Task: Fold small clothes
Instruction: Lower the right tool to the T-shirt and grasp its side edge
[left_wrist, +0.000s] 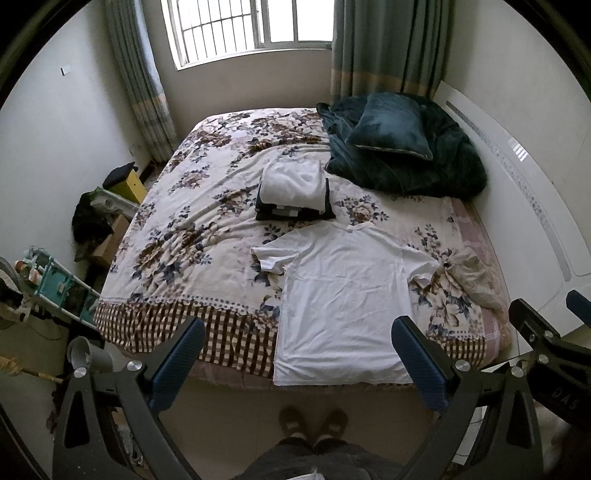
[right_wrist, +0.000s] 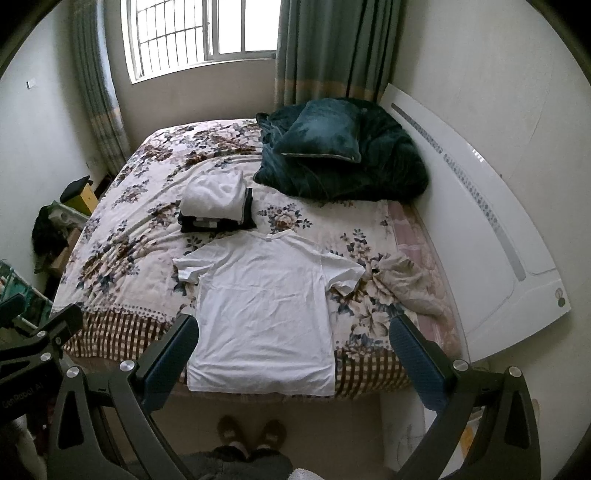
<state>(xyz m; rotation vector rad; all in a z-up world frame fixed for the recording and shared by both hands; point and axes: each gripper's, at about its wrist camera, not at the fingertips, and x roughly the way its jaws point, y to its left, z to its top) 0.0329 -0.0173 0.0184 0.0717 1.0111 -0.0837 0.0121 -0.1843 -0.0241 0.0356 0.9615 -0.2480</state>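
Note:
A white T-shirt (left_wrist: 343, 295) lies spread flat on the floral bedspread (left_wrist: 192, 229), hem hanging over the near bed edge, neck pointing away; it also shows in the right wrist view (right_wrist: 262, 306). Behind it sits a stack of folded clothes (left_wrist: 295, 192), white on top of black, also in the right wrist view (right_wrist: 218, 206). My left gripper (left_wrist: 299, 358) is open and empty, held above the shirt's hem. My right gripper (right_wrist: 295, 354) is open and empty, also above the hem. The right gripper's body shows at the right edge of the left wrist view (left_wrist: 546, 343).
A dark green blanket and pillow (left_wrist: 399, 144) lie at the bed's far right. A crumpled beige cloth (left_wrist: 476, 273) lies right of the shirt. A white headboard (left_wrist: 517, 184) runs along the right wall. Clutter, boxes and a rack (left_wrist: 66, 288) stand left of the bed. My slippered feet (left_wrist: 314, 424) are below.

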